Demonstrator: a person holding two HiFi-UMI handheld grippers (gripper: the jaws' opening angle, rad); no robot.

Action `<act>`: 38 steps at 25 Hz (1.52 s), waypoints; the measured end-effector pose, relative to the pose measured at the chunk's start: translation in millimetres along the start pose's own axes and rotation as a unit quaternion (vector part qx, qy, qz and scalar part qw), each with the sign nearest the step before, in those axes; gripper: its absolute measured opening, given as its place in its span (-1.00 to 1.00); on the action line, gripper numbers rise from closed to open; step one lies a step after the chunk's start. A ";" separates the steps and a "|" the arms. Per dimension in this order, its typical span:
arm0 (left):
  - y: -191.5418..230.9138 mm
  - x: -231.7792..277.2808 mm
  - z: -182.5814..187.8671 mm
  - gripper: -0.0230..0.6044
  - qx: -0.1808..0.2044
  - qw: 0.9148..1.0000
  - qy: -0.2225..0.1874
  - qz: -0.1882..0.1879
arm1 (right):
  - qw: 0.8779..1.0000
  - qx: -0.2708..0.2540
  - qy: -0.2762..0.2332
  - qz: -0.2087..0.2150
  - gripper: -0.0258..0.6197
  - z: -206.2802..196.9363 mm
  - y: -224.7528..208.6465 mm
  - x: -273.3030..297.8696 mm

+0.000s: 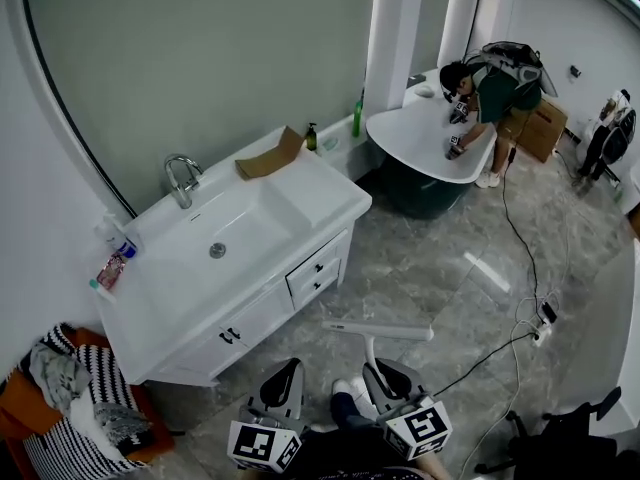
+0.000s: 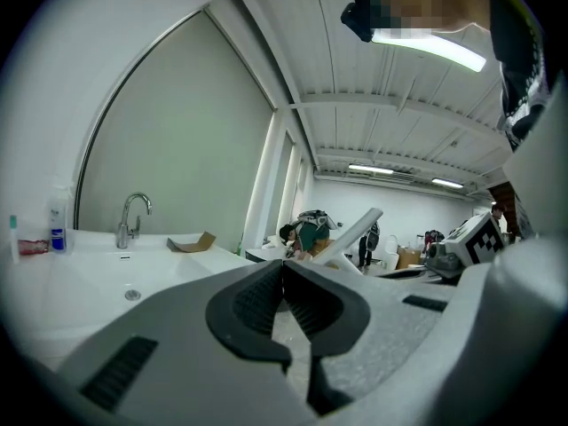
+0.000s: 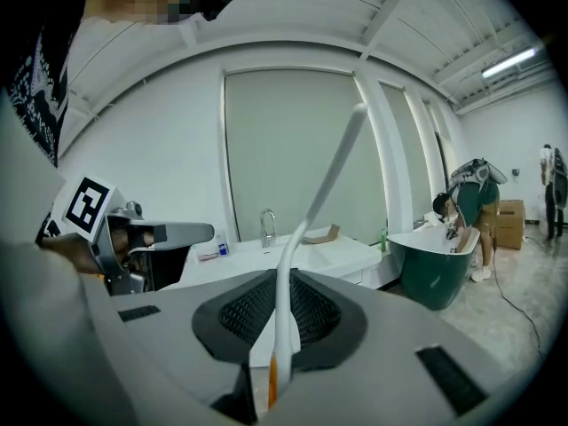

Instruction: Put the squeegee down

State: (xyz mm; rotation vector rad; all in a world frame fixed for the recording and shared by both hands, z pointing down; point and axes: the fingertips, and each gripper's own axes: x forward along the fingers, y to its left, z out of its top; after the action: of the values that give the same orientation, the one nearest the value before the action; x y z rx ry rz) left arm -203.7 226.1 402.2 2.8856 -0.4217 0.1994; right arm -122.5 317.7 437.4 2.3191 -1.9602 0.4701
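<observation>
Head view: right gripper [image 1: 385,373] and left gripper [image 1: 285,373] sit side by side at the bottom edge, above the grey tiled floor [image 1: 430,268]. Open floor ahead and to the right. The white vanity counter [image 1: 325,193] stands to the left, its front-right corner and drawers near the grippers but apart from them.

Right gripper view: right gripper [image 3: 282,278] jaws are closed down to a narrow gap, pads pressing both sides of the squeegee [image 3: 324,185] handle. Left gripper view: left gripper [image 2: 284,269] jaws are together at the tips with nothing between them; the squeegee [image 2: 351,233] shows off to its right.

The squeegee [image 1: 375,330] is all white, with a slim curved handle rising out of the right jaws to a straight blade bar across the top. There is an orange bit at the handle's low end, inside the jaws. It is held in the air, touching no surface, with the blade in front of the vanity drawers.

Further out, a faucet [image 1: 180,180] stands at the counter's back edge and a cardboard piece [image 1: 270,158] lies at its back-right corner. A black cable [image 1: 520,238] runs across the floor on the right. A person [image 1: 495,88] leans over a bathtub [image 1: 430,138] at the far right.
</observation>
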 end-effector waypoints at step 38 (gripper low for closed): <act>118.9 225.3 69.6 -0.91 -0.021 1.000 -0.019 -0.010 | 1.000 0.015 -0.002 -0.002 -0.74 81.8 -138.2 213.8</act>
State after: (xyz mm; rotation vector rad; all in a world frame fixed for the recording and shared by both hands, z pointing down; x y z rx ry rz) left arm -17.9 38.6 395.1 2.8559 -0.3977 0.1312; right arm 57.1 119.7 438.1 2.3427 -1.9637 0.4967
